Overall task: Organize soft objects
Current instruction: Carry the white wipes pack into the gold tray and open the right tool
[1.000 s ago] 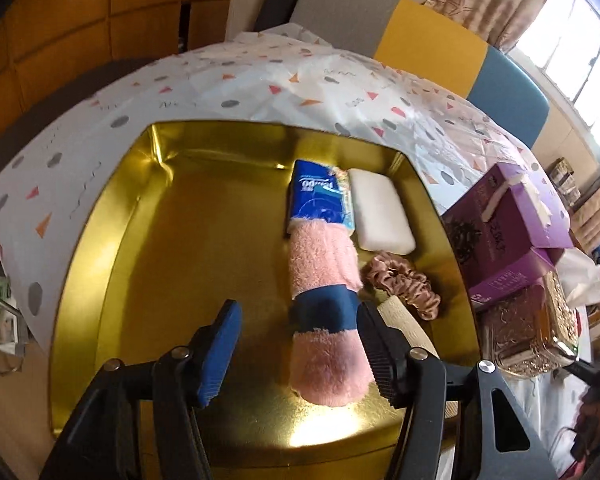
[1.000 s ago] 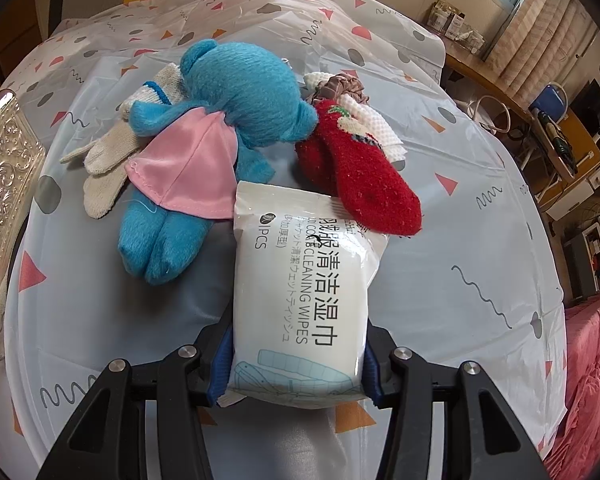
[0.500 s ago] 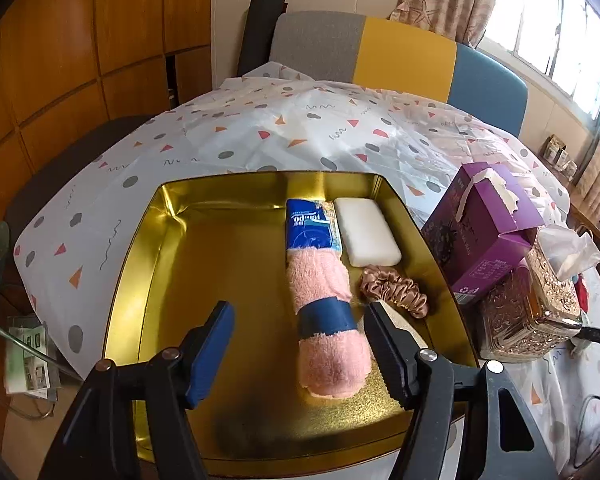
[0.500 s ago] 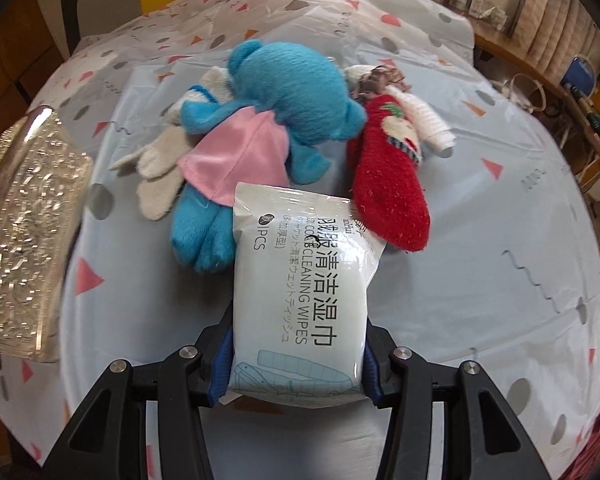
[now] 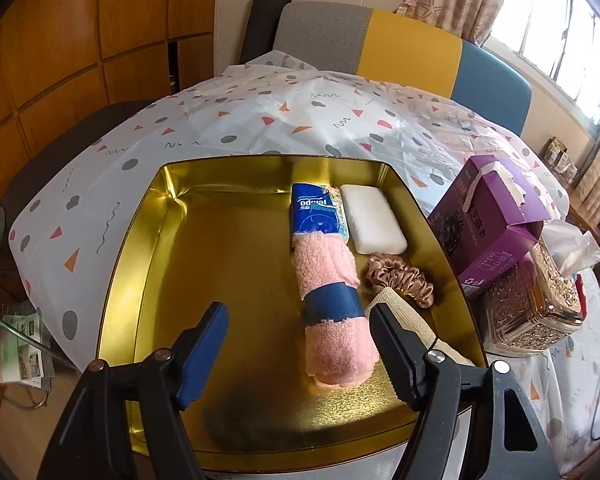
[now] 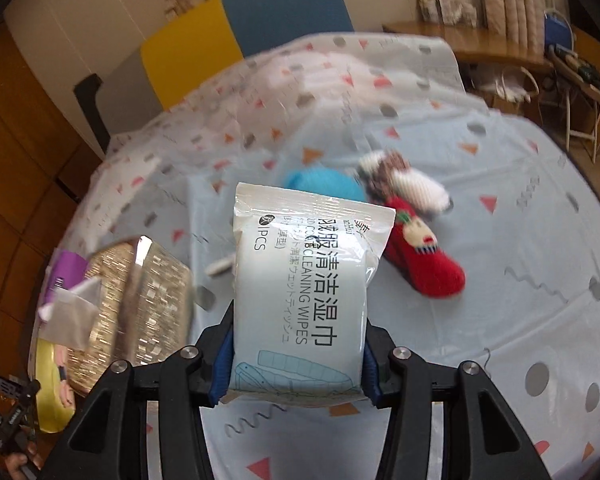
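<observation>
The white plastic pack of wet wipes (image 6: 300, 292) is lifted clear of the tabletop (image 6: 500, 280), clamped by its near end between the blue pads of the right tongs (image 6: 296, 364). Its long axis runs straight away from the camera, the sealed far edge pointing toward the blue plush toy (image 6: 324, 184) and the red knitted sock (image 6: 424, 256) lying below on the spotted tablecloth. Printed along its length are large Chinese characters, "CLEANING WIPES" and "PCS".

In the left view, the gold metal tray (image 5: 172, 280) holds a rolled pink towel with a dark blue band (image 5: 332, 304), its long axis running away from the camera. At the towel's far end lies a blue tissue packet (image 5: 316, 212) reading "tempo" upside down, with a white rectangular sponge block (image 5: 374, 218) just beside it and a bronze satin scrunchie (image 5: 400, 278) nearer. The left tongs (image 5: 296, 332) stand wide and have just been opening; they grip nothing, and the towel's near end lies beside the right finger without being pressed. A purple cardboard box (image 5: 492, 224) and a glittery gold tissue box (image 5: 532, 304) stand right of the tray.
</observation>
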Tool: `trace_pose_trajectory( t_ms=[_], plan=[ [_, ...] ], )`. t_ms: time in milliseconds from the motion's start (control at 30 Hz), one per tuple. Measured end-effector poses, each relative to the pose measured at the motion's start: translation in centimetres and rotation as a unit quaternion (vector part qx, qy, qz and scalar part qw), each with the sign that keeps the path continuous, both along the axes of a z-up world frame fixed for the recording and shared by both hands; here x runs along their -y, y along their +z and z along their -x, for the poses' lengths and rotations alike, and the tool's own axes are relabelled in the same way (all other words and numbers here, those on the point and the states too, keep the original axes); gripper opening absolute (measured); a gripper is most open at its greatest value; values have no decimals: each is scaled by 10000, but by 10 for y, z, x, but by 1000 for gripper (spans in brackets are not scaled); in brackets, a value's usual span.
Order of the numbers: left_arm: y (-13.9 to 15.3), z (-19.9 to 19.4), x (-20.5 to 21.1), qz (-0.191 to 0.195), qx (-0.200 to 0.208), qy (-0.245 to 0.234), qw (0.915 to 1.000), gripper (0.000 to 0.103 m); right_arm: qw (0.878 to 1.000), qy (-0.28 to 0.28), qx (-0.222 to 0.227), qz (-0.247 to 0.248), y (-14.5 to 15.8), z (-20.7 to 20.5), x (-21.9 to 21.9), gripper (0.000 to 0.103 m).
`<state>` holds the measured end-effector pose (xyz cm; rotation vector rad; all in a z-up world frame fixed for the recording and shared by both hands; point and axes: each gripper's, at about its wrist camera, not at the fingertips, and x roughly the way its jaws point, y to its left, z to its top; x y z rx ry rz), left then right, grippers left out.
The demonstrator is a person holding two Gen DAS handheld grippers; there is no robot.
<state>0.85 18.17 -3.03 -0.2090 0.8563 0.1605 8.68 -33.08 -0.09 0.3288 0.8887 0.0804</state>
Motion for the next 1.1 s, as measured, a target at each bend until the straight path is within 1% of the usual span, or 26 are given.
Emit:
trace_pose_trajectory(
  t_ms=[67, 167, 267, 333, 367, 433, 533, 667, 733, 800, 833, 900, 967, 1100],
  plan=[
    [2, 1, -4, -37, 37, 82, 10000, 74, 9992, 188, 322, 131, 28, 2, -20, 50],
    [6, 3, -14, 18, 116, 185, 9998, 74, 9931, 783, 830, 259, 67, 5, -73, 50],
    [10, 5, -25, -50, 173, 354, 9992, 74, 9787, 1602, 1187, 497, 97, 13, -142, 50],
    [11, 8, -32, -58, 209, 466, 9987, 74, 9648, 2201, 1310, 600, 106, 20, -190, 50],
    [12, 9, -37, -30, 226, 538, 9983, 74, 9585, 2463, 1300, 604, 107, 22, -212, 50],
    [12, 12, -44, 6, 255, 628, 9977, 74, 9448, 2965, 1233, 655, 101, 25, -258, 50],
    [12, 19, -54, -10, 278, 784, 9965, 76, 9313, 3442, 931, 740, 78, 20, -317, 51],
    [9, 24, -65, 61, 264, 902, 9956, 76, 9212, 3777, 378, 855, 31, 5, -379, 51],
    [6, 26, -67, 103, 232, 924, 9954, 76, 9191, 3825, 38, 943, -2, -2, -397, 51],
    [3, 26, -68, 133, 202, 920, 9955, 76, 9189, 3787, -286, 1065, -29, -10, -405, 51],
    [2, 26, -68, 132, 176, 917, 9955, 76, 9187, 3731, -404, 1228, -42, -16, -410, 52],
    [-1, 25, -67, 144, 128, 884, 9959, 76, 9175, 3686, -489, 1411, -60, -20, -416, 52],
    [-4, 24, -66, 110, 100, 868, 9961, 76, 9196, 3654, -460, 1367, -62, -22, -414, 57],
    [-8, 22, -61, 99, 25, 844, 9964, 79, 9214, 3652, -249, 1301, -51, -19, -407, 58]
  ],
)
